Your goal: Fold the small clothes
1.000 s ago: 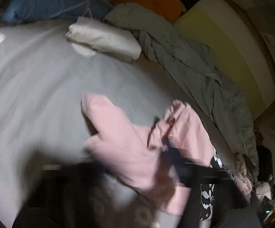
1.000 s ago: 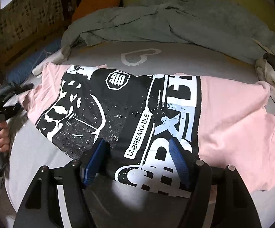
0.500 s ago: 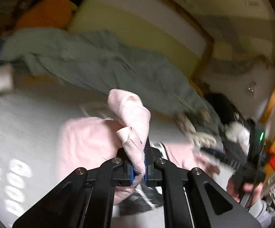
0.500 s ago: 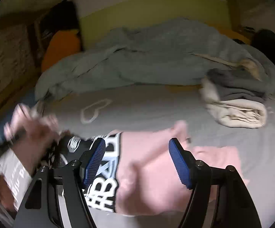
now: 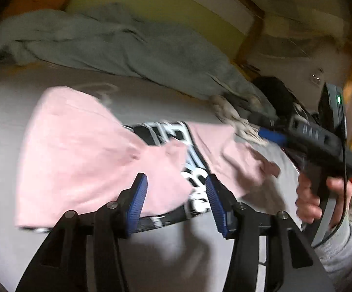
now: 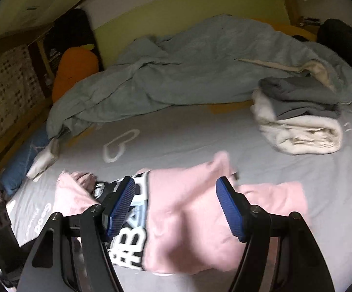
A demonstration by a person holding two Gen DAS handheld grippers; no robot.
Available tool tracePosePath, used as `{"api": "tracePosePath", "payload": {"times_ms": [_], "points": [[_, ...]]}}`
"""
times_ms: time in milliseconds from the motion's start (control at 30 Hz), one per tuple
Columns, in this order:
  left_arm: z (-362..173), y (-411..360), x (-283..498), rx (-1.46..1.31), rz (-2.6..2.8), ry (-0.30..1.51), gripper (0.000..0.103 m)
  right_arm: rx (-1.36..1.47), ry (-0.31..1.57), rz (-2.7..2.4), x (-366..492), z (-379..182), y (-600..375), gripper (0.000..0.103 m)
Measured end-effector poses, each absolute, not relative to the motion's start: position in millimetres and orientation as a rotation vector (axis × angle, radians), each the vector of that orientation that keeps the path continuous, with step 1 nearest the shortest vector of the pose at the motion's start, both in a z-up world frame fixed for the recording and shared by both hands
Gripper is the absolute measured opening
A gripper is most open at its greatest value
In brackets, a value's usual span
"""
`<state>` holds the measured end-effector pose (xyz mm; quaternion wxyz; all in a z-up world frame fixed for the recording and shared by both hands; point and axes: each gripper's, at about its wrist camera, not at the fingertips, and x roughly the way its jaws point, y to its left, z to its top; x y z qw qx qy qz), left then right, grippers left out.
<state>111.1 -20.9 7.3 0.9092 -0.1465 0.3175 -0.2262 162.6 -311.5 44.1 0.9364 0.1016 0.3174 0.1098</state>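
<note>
A pink T-shirt with a black-and-white print [image 5: 83,155] lies on the grey bedsheet [image 5: 151,99], its left side folded over the print. My left gripper [image 5: 176,202] is open and empty just above the shirt's near edge. In the right wrist view the same shirt [image 6: 188,219] lies below my right gripper [image 6: 176,206], which is open and empty. The right gripper also shows at the right of the left wrist view [image 5: 304,133], held in a hand.
A rumpled grey-green blanket [image 6: 200,73] lies along the back of the bed. A stack of folded grey and cream clothes [image 6: 297,121] sits at the right. An orange cushion [image 6: 73,70] and a blue pillow [image 6: 22,160] are at the left.
My left gripper carried the pink sleeve across the shirt, then opened and let it go. The shirt's left side now lies folded over the print. My right gripper stayed open.
</note>
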Motion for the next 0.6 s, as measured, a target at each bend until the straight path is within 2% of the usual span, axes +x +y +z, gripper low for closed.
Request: {"api": "tracePosePath", "payload": {"times_ms": [67,133,200,267,367,433,467,600], "points": [[16,-4,107,-0.307,-0.396,0.605,0.049,0.206,0.666,0.3,161,37,-296,0.071],[26,15,110,-0.271,-0.303,0.572,0.049,0.186,0.687,0.392,159,30,-276,0.065],[32,34,121,-0.26,-0.204,0.573,0.049,0.181,0.712,0.492,157,21,-255,0.044],[31,44,136,-0.241,-0.145,0.595,0.049,0.184,0.753,0.595,156,11,-234,0.035],[15,53,155,-0.197,-0.11,0.69,0.047,0.097,0.772,0.621,150,-3,-207,0.034],[1,64,158,-0.204,-0.112,0.729,0.047,0.033,0.786,0.624,148,-13,-191,0.017],[-7,65,159,-0.204,-0.105,0.748,0.048,0.008,0.782,0.604,147,-16,-187,0.001],[-27,76,161,-0.278,-0.084,0.796,0.048,-0.017,0.683,0.437,137,-7,-198,0.001]]}}
